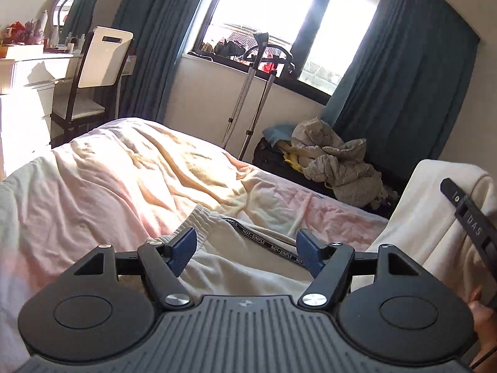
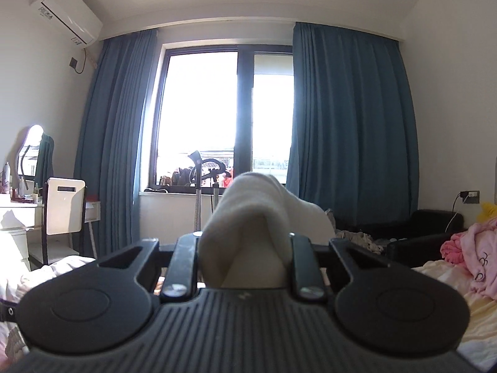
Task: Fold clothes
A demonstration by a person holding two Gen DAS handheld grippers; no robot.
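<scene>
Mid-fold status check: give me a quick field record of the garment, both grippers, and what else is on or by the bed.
garment: cream sweatpants, waistband with printed drawstring lying on the bed
surface: bed with pink and cream blanket
left gripper: open, blue fingers apart above the waistband, nothing between them
right gripper: shut on a bunched cream fold of the sweatpants, lifted
other clothes: pink garment on the bed; beige pile on a dark seat

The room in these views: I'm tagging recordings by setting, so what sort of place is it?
Most likely a home bedroom: a bed with rumpled bedding, blue curtains beside a window, and a dressing table with a mirror.
</scene>
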